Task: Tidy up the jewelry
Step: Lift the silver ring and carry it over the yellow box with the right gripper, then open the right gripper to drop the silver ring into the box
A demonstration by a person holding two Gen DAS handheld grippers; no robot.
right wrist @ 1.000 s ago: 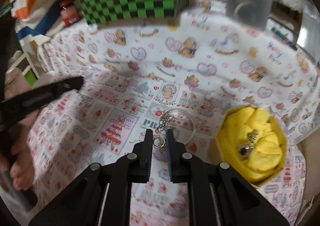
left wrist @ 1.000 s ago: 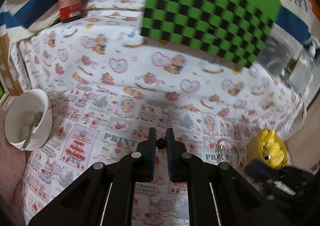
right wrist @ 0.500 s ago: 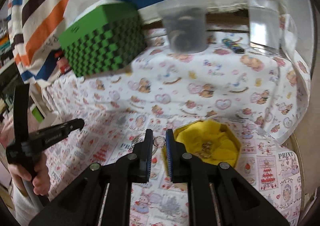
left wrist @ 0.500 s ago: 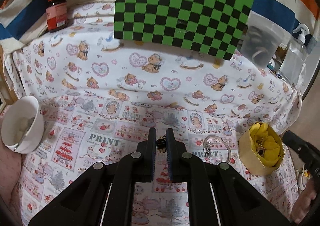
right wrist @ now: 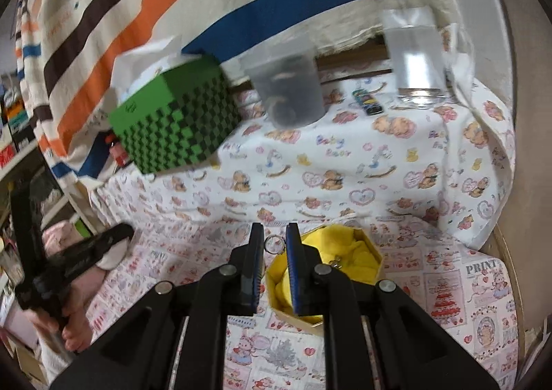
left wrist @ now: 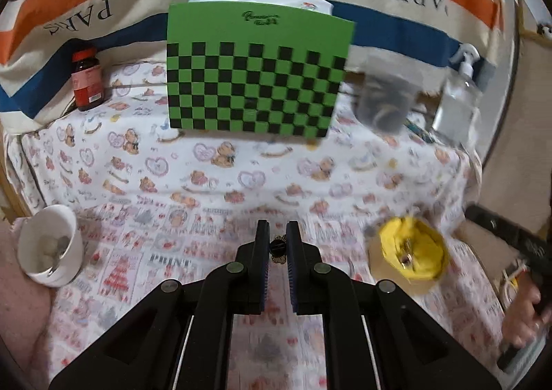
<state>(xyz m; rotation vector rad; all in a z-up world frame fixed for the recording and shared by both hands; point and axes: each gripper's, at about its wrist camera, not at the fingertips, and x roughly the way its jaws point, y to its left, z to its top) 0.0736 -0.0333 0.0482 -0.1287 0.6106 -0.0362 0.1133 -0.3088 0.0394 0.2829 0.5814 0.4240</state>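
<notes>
My left gripper [left wrist: 277, 247] is shut on a small dark and gold jewelry piece [left wrist: 277, 249] and holds it above the patterned cloth. A hexagonal box with yellow lining [left wrist: 408, 253] sits to its right with small jewelry inside. My right gripper [right wrist: 275, 245] is shut on a silver ring [right wrist: 275, 245] of a keychain, held up just left of the yellow-lined box [right wrist: 348, 253]. The rest of the keychain is hidden behind the fingers. The left gripper also shows at the left in the right wrist view [right wrist: 103, 245].
A green checkered box [left wrist: 255, 79] stands at the back. A red-capped jar [left wrist: 86, 79], a translucent cup [left wrist: 384, 100] and a pump bottle [left wrist: 459, 97] line the back edge. A white bowl with a spoon [left wrist: 50, 245] sits at the left.
Both grippers have risen and tilted up. The right gripper lifted the keychain off the cloth and moved it right, beside the yellow box. The left grip is unchanged.
</notes>
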